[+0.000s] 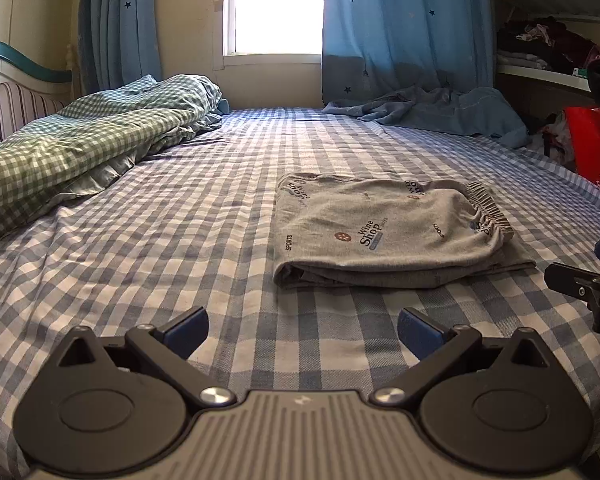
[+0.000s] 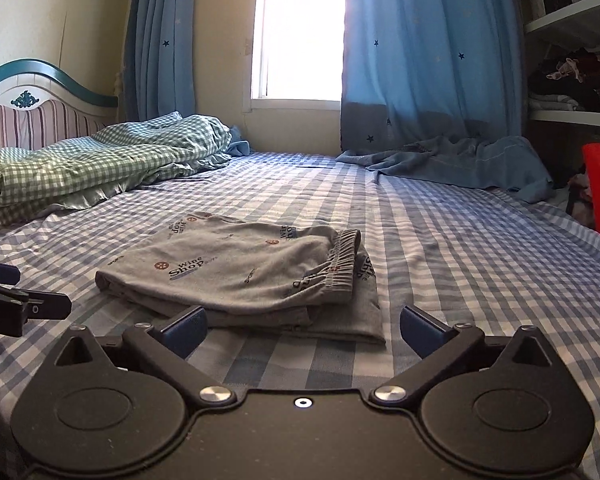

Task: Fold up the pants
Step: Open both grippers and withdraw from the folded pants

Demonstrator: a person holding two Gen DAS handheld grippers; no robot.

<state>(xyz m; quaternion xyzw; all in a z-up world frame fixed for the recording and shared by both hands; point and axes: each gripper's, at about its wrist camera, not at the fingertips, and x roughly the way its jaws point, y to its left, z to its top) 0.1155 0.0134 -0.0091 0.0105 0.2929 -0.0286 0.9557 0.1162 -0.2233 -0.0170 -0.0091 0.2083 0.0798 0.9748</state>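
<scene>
Grey printed pants [image 1: 380,232] lie folded into a flat rectangle on the blue checked bed sheet [image 1: 180,248], with the elastic waistband at the right end. My left gripper [image 1: 302,328] hovers open and empty over the sheet, short of the pants' near left corner. My right gripper [image 2: 302,328] is also open and empty, its fingertips just short of the near edge of the pants [image 2: 240,272]. Each wrist view catches the other gripper's fingers at its edge [image 1: 568,276] [image 2: 48,307], apart from the cloth.
A green checked quilt [image 1: 72,140] is bunched at the back left by the striped headboard [image 2: 32,120]. A blue cloth [image 1: 440,112] lies at the far right under the blue curtains [image 1: 404,28]. Shelves with clothes [image 1: 548,48] and a red bag [image 1: 596,148] stand beyond the bed's right edge.
</scene>
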